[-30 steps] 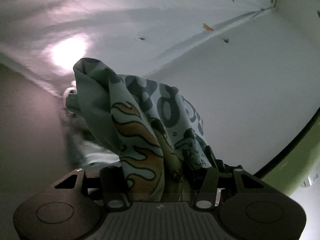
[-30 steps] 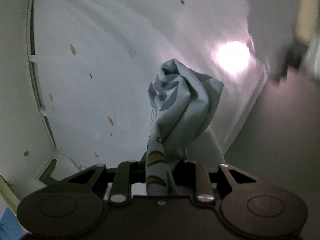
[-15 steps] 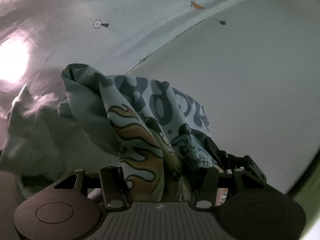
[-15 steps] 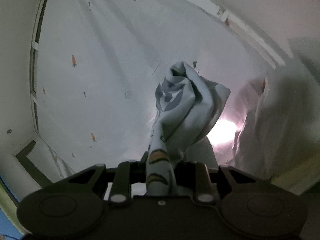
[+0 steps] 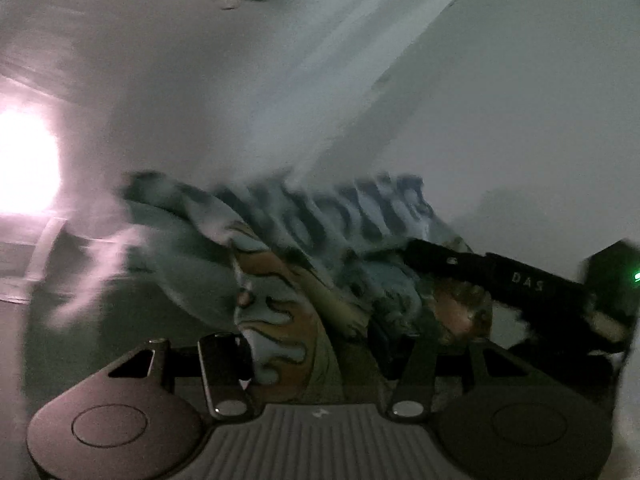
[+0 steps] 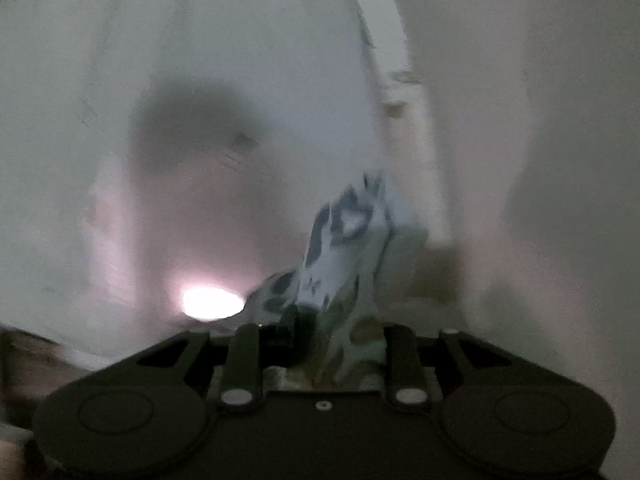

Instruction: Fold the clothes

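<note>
Left wrist view shows the left gripper (image 5: pixel 320 360) clamped on a bunched printed garment (image 5: pixel 304 248), which spreads toward upper right of the frame, where the right gripper (image 5: pixel 500 276) reaches in close. Right wrist view: this gripper (image 6: pixel 320 344) also pinches the cloth, rising upward at centre, blurred.

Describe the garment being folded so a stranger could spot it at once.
Look just ahead of each gripper, against the pale white sheet. The garment bunches up between both sets of fingers: light blue cloth with bold dark lettering and an orange flame print, the only patterned thing in view.
</note>
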Available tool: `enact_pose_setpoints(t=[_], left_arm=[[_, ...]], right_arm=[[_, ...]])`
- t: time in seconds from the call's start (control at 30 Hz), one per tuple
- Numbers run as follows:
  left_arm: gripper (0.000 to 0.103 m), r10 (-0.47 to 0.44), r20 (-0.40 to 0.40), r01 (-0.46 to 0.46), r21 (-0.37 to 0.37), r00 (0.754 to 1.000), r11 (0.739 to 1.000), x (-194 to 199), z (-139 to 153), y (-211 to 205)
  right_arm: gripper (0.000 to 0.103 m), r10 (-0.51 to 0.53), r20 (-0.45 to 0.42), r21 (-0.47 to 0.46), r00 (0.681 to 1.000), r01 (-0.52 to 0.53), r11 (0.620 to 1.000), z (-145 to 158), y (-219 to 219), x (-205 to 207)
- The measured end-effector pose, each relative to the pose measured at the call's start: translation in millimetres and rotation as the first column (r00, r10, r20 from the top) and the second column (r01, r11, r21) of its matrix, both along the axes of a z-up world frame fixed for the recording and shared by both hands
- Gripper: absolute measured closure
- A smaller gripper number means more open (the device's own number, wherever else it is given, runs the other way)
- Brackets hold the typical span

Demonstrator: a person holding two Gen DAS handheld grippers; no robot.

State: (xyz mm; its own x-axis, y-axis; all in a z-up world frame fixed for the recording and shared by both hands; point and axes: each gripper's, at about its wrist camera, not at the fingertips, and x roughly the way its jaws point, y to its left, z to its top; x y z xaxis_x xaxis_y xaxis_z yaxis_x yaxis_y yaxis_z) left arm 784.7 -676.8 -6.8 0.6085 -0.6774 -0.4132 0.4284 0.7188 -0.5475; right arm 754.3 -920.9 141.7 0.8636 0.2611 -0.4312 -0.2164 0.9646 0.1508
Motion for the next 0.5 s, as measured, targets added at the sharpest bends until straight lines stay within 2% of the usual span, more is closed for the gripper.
enact_pose_setpoints(t=[0.03, 0.07, 0.1, 0.17, 0.2, 0.23, 0.3, 0.37, 0.4, 0.5], left_arm=[[0.047, 0.040, 0.000, -0.040, 0.040, 0.999, 0.998, -1.5, -0.4, 3.3], [0.046, 0.072, 0.018, -0.073, 0.040, 0.997, 0.997, -4.2, 1.0, 8.6], [0.045, 0.104, 0.037, -0.105, 0.039, 0.994, 0.994, -7.0, 2.4, 14.0], [0.024, 0.160, 0.083, -0.163, 0.036, 0.984, 0.986, -11.9, 7.1, 20.9], [0.021, 0.183, 0.113, -0.188, 0.035, 0.977, 0.982, -13.8, 10.5, 22.5], [0.021, 0.196, 0.161, -0.205, 0.046, 0.967, 0.978, -12.6, 15.4, 21.0], [0.021, 0.195, 0.246, -0.220, 0.079, 0.949, 0.972, -6.3, 24.3, 14.8], [0.017, 0.195, 0.287, -0.231, 0.099, 0.938, 0.968, 0.3, 28.3, 8.6], [0.016, 0.193, 0.282, -0.230, 0.102, 0.940, 0.968, 4.2, 25.1, 6.8], [0.015, 0.202, 0.194, -0.229, 0.130, 0.960, 0.965, 21.2, 0.5, 6.8]], right_arm=[[0.069, -0.035, 0.005, -0.065, 0.999, 0.035, 0.997, -5.8, 4.6, 2.5], [0.068, -0.050, 0.015, -0.120, 0.999, 0.051, 0.991, -10.8, 9.0, 3.3], [0.064, -0.053, 0.041, -0.174, 0.998, 0.059, 0.983, -14.5, 13.5, 1.6], [0.054, -0.040, 0.124, -0.261, 0.991, 0.072, 0.963, -15.2, 22.6, -8.1], [0.044, -0.043, 0.183, -0.308, 0.982, 0.098, 0.946, -14.4, 28.0, -13.4], [0.036, -0.047, 0.247, -0.352, 0.968, 0.135, 0.926, -13.2, 33.1, -17.5], [0.028, -0.046, 0.376, -0.438, 0.925, 0.221, 0.871, -12.0, 45.6, -27.2], [0.028, -0.016, 0.448, -0.482, 0.894, 0.256, 0.838, -13.8, 54.5, -31.9], [0.028, 0.003, 0.431, -0.476, 0.902, 0.225, 0.850, -16.8, 55.2, -28.7], [0.030, 0.040, 0.303, -0.425, 0.952, 0.098, 0.900, -35.9, 53.3, -6.0]])
